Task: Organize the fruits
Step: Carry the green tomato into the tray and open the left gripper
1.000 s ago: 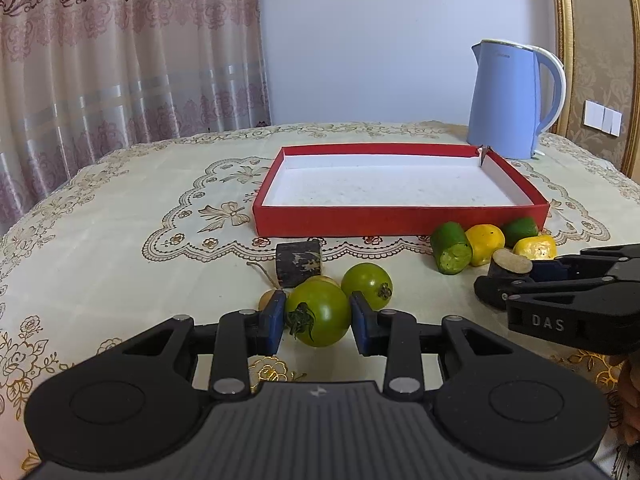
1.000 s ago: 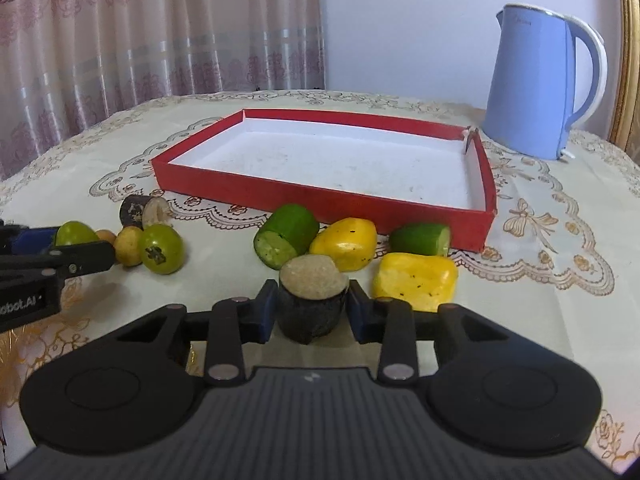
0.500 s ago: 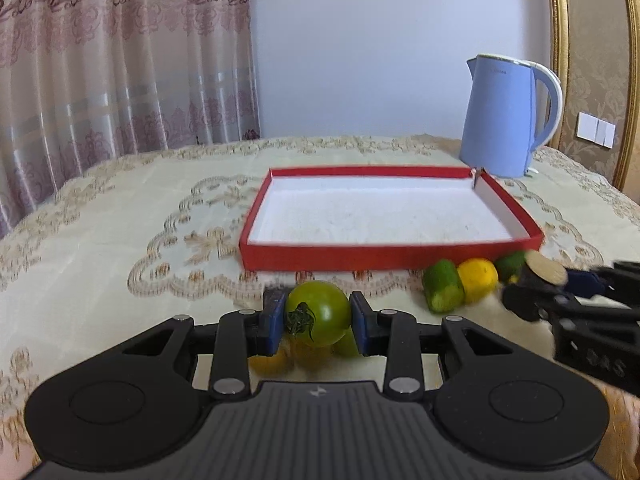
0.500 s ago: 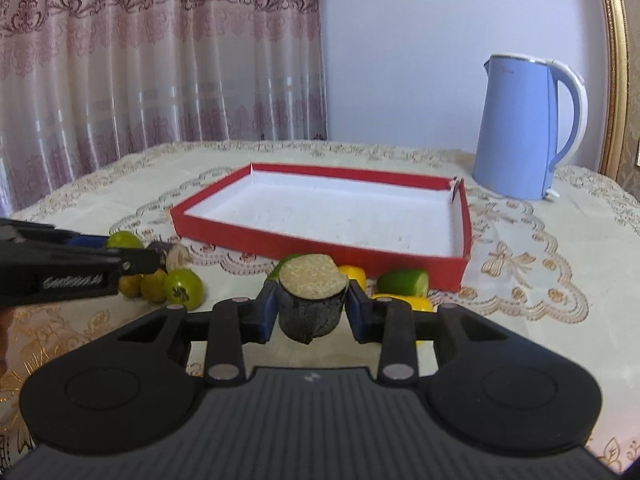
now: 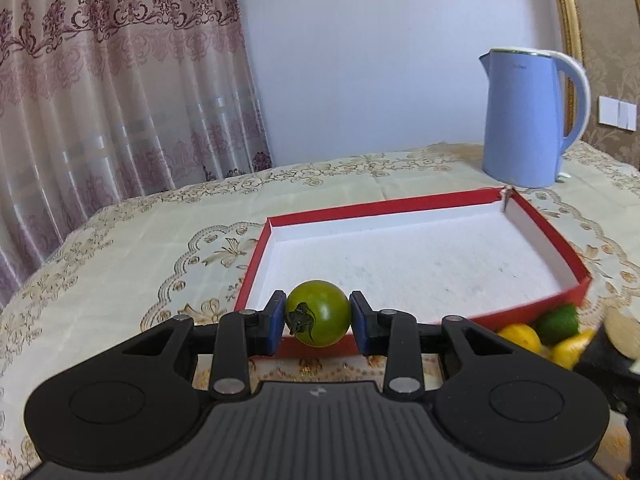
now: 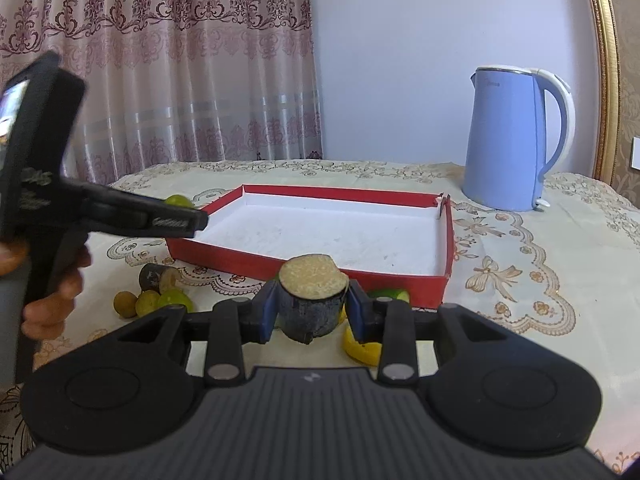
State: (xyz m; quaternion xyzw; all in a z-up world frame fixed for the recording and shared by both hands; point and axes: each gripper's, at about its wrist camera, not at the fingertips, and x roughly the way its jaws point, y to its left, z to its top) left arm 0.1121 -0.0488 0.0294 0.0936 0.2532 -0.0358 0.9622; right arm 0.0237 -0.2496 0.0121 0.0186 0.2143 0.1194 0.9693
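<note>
My left gripper is shut on a green tomato and holds it in the air at the near left corner of the red tray, whose white floor is bare. In the right wrist view the left gripper reaches in from the left with the green tomato showing above its fingers. My right gripper is shut on a dark cylinder piece with a pale cut top, held above the cloth in front of the tray.
A blue kettle stands behind the tray at the right. On the cloth lie a dark piece, small green and brown fruits, and yellow and green pieces. A hand holds the left gripper.
The left gripper lifted the tomato off the cloth and carried it forward to the tray's near corner. The right gripper rose a little with the dark piece.
</note>
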